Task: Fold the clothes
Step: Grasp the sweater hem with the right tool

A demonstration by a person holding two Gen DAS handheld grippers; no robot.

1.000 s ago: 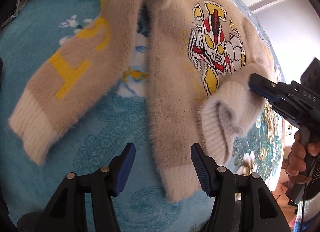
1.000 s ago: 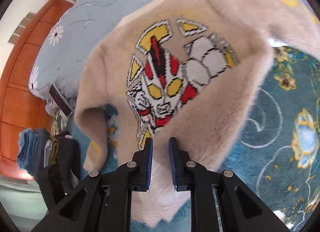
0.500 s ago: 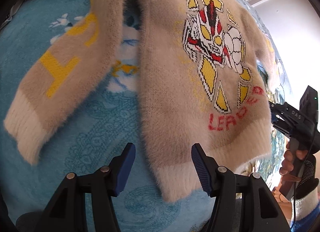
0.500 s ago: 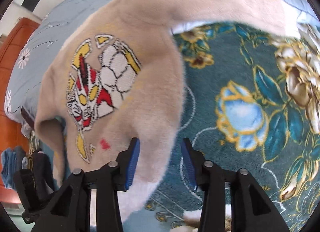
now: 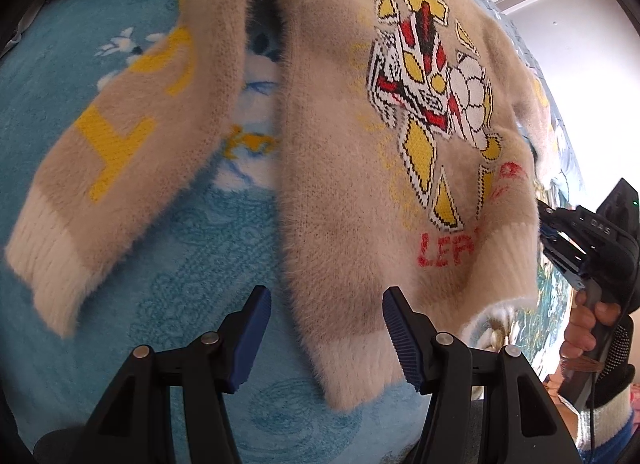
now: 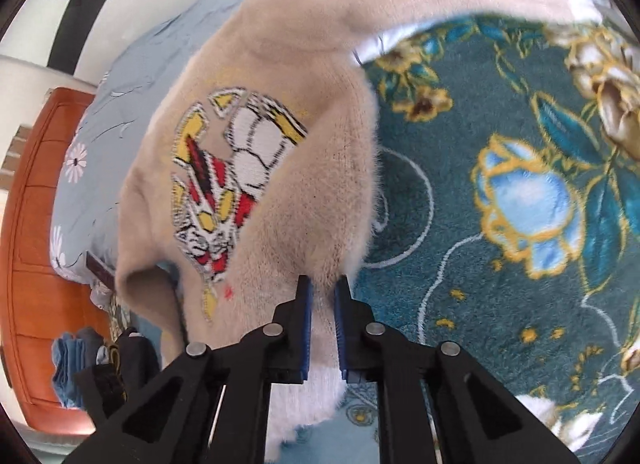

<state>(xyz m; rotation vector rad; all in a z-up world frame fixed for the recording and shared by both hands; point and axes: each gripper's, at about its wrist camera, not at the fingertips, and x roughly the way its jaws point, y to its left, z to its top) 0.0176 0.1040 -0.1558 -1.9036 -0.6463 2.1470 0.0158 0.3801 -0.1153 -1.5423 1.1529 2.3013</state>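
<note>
A fuzzy beige sweater (image 5: 344,192) with a red, yellow and white robot design and red lettering lies spread on a blue floral blanket (image 5: 168,272). One sleeve with yellow letters and a white cuff (image 5: 48,264) reaches left. My left gripper (image 5: 326,338) is open, its fingers either side of the white hem, not closed on it. My right gripper (image 6: 322,324) is shut on the sweater's (image 6: 256,168) hem corner; it also shows at the right of the left wrist view (image 5: 560,240).
The teal flowered blanket (image 6: 512,200) covers the bed to the right. A grey-blue daisy quilt (image 6: 132,76) lies beyond the sweater. An orange wooden cabinet (image 6: 36,248) and a pile of dark and blue clothes (image 6: 88,356) stand at the left.
The right gripper let go of the sleeve cuff, opened, then shut on the sweater's hem corner. The sweater front now lies spread out with the lettering showing. The left gripper stayed open.
</note>
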